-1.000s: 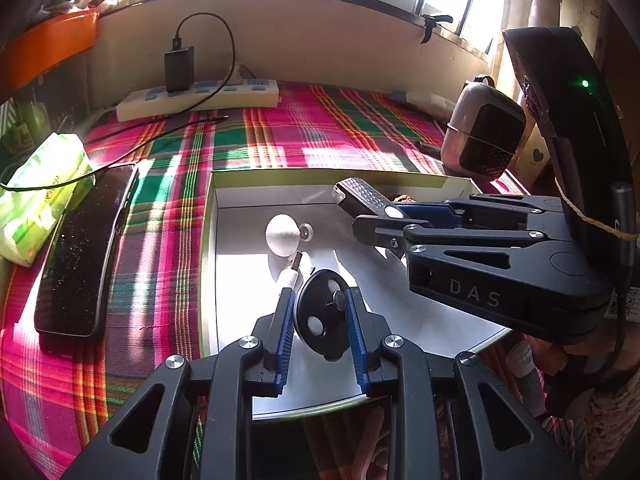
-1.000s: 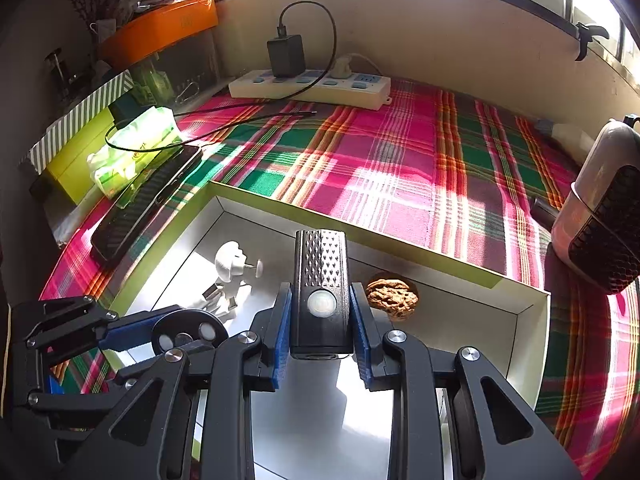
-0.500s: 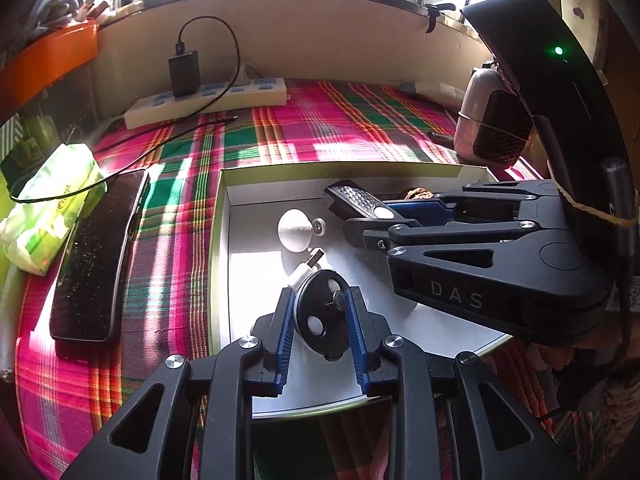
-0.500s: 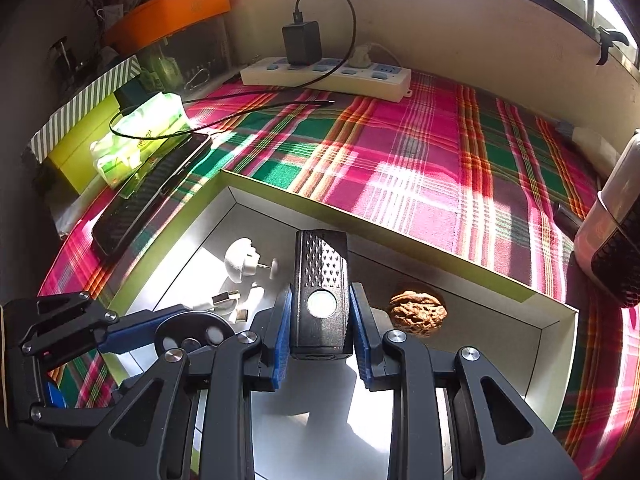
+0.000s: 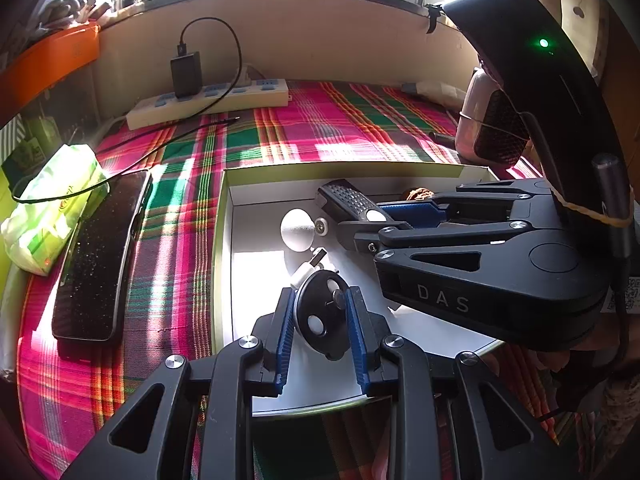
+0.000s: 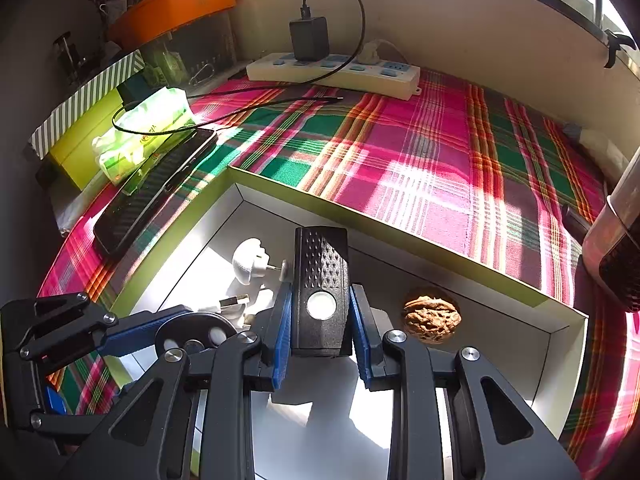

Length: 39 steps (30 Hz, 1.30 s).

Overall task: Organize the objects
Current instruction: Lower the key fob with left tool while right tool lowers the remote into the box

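The bench wears a woven cloth [image 6: 440, 168] in pink, green and orange plaid, matt with a visible weave. On it sits a shallow cardboard box [image 6: 400, 222], smooth matt white inside with a yellow-green paper rim. The walnut [image 6: 431, 315] is rough and deeply wrinkled. The black device [image 6: 320, 292] in the right tool [image 6: 320, 328] is matt plastic, stippled on its upper half, with a glossy round lens. The black disc [image 5: 322, 314] in the left tool [image 5: 320, 332] looks like smooth, slightly shiny plastic. Both tools are matt black plastic with ribbed blue pads [image 5: 285, 332] and bright metal screws. The phone [image 5: 96, 256] is glossy glass, speckled with dust. The tissue pack [image 5: 52, 208] is crinkly, shiny film
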Available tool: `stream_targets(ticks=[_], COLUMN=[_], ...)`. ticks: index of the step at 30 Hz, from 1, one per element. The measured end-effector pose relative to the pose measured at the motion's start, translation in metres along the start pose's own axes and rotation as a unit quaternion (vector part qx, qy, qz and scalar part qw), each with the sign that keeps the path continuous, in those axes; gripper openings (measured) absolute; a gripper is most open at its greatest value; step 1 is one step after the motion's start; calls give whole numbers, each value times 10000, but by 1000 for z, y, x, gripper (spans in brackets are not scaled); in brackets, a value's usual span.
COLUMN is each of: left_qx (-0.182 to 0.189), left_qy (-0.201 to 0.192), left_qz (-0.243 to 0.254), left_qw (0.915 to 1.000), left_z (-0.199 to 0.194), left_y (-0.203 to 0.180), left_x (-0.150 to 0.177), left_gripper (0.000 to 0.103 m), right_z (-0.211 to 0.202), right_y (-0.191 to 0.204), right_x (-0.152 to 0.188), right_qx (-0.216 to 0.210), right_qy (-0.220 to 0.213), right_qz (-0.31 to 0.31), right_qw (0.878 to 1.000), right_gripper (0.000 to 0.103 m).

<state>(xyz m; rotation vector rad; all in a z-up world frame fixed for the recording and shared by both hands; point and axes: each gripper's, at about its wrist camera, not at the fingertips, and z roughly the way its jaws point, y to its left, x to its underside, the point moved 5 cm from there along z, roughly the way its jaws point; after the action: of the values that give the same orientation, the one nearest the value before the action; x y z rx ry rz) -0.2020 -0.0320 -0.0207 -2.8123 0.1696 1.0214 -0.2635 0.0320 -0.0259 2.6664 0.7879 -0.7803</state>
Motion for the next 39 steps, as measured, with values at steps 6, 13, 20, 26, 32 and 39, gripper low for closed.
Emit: stream_targets(ticks=[6, 13, 20, 26, 32, 39], left_qx=[1, 0, -49, -72, -41, -53], left_qy=[2, 1, 19, 28, 13, -8], left_qz=[-5, 0, 62, 89, 60, 19], left_qw=[10000, 10000, 10000, 9999, 10000, 10000], left_z=[0, 0, 1, 1, 0, -4], left_y=[0, 0, -1, -3, -4, -5], left_x=[0, 0, 1, 0, 1, 2], left_gripper=[24, 24, 26, 27, 29, 33], right_z=[1, 1, 1, 1, -1, -10], right_y=[1, 2, 2, 2, 1, -1], right_x=[0, 0, 0, 0, 1, 4], right_qx=[15, 17, 2, 14, 33, 58], right_qy=[6, 8, 0, 0, -20, -107], right_qz=[-8, -12, -9, -12, 46, 155], right_qw=[10000, 10000, 10000, 10000, 10000, 9998], right_gripper=[28, 28, 29, 35, 42, 42])
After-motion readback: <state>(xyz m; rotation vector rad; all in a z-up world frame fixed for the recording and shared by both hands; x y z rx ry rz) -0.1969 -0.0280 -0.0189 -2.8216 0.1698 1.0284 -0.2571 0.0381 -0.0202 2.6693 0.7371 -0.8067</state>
